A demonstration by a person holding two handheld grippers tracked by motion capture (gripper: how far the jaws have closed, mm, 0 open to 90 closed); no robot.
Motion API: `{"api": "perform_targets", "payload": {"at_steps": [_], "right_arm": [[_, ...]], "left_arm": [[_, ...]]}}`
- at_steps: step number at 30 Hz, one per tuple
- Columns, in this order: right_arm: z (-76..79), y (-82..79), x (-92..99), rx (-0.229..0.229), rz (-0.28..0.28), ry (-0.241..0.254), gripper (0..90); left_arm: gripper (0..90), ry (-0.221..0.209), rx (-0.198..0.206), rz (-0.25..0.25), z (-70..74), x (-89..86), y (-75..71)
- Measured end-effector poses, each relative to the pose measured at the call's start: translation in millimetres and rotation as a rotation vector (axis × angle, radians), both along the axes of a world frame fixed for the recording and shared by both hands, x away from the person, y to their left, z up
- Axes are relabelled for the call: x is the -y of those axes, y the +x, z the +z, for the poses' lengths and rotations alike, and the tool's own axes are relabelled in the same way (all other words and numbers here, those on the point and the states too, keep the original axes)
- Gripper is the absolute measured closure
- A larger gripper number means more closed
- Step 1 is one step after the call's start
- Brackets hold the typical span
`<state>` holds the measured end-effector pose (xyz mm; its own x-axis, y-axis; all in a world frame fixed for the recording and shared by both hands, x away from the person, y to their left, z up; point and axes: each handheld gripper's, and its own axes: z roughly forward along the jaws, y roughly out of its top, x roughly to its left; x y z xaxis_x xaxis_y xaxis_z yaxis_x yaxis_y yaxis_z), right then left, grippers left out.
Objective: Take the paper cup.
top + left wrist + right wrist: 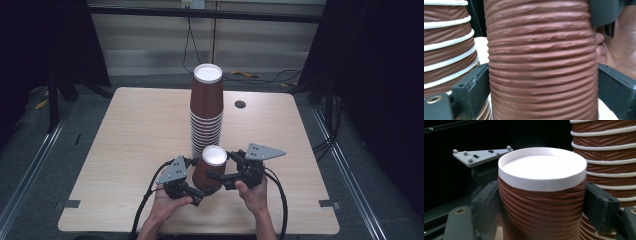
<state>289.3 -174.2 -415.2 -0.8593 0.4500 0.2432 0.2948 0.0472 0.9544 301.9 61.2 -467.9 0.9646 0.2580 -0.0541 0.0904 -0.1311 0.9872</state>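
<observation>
Both grippers, left (pixel 199 194) and right (pixel 216 176), bracket one upturned cup (pixel 210 167) just beside the stack (pixel 206 112): right jaws clamped, left jaws slack.

A ribbed brown paper cup (pixel 541 62) stands upright between the two black jaws of the left gripper (pixel 541 95), one jaw at each side of its wall (whether the pads press on it is hard to tell). At the left edge rises a stack of brown cups (pixel 446 50) with white rims. At the upper right, a hand (pixel 621 47) and the dark body of the right gripper (pixel 605 13) sit just behind the cup.
</observation>
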Motion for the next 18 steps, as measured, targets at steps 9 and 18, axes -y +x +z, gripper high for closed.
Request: {"api": "perform_targets", "payload": {"at_steps": [9,18], "right_arm": [[-0.5,-0.9,-2.4,0.011,0.017,-0.015,22.0],[0.4,0.3,-5.3,0.001,0.02,-0.024,17.1]], "left_arm": [[11.9,-0.006,-0.031,-0.045,-2.2,-0.2,2.5],[13.8,0.013,-0.039,-0.054,0.5,-2.0,2.1]]}}
